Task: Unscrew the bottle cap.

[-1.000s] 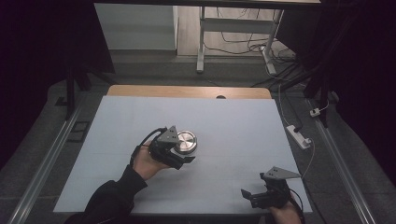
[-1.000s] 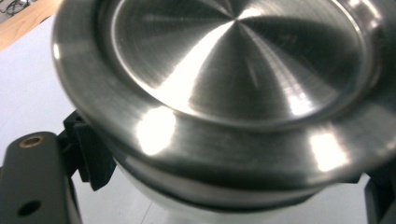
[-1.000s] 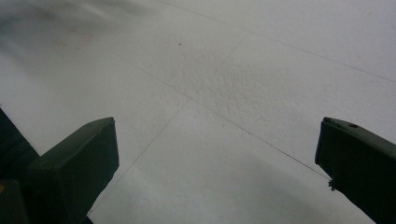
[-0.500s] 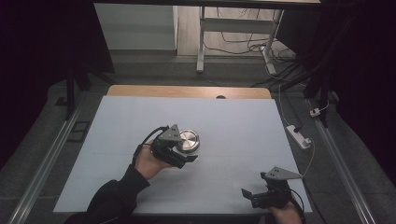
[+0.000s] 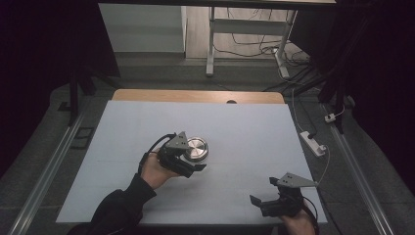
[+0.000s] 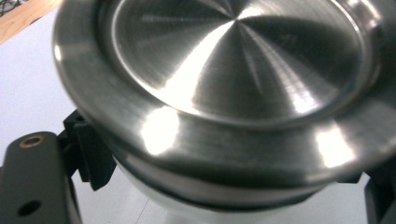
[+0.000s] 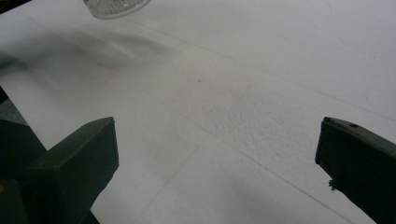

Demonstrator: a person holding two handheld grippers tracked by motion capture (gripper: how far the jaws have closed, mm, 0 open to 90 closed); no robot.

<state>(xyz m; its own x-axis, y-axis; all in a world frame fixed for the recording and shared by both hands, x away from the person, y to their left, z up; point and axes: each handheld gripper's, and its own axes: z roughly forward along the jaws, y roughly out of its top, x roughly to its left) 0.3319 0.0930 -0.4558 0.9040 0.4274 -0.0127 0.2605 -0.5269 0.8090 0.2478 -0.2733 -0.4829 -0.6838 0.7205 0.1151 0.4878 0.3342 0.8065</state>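
Two grippers: one in each hand, both low over the white table (image 5: 244, 127).
Right gripper (image 5: 274, 201): nearest to the person, at the near right corner of the table.
Right jaws: spread wide apart, with nothing between them. In the right gripper view you see bare white table between the two black jaws.
Right hand (image 5: 298, 223): it peeks in at the bottom edge, holding the gripper from behind.
Left hand (image 5: 154, 170): it comes in from a dark sleeve (image 5: 115, 210) and holds the left gripper from behind.
Left gripper (image 5: 188, 164): near the middle of the table, a bit farther away than the right one, and well apart from it.
Left jaws: pinching the jar, one on each side of it, just under the lid.
Jar (image 6: 201, 205): small, held a little tilted in the left jaws, near the middle of the table. Its body looks pale under the lid.
Lid (image 5: 196, 148): round, shiny metal, sitting on top of the jar. In the left gripper view it looks very big and close.
Wooden edge (image 5: 195, 96): a brown strip along the far side of the table.
Power strip (image 5: 313, 143): white, on the floor just past the right side of the table.
Desk legs (image 5: 210, 44): white, standing far back on the floor, with cables near them.
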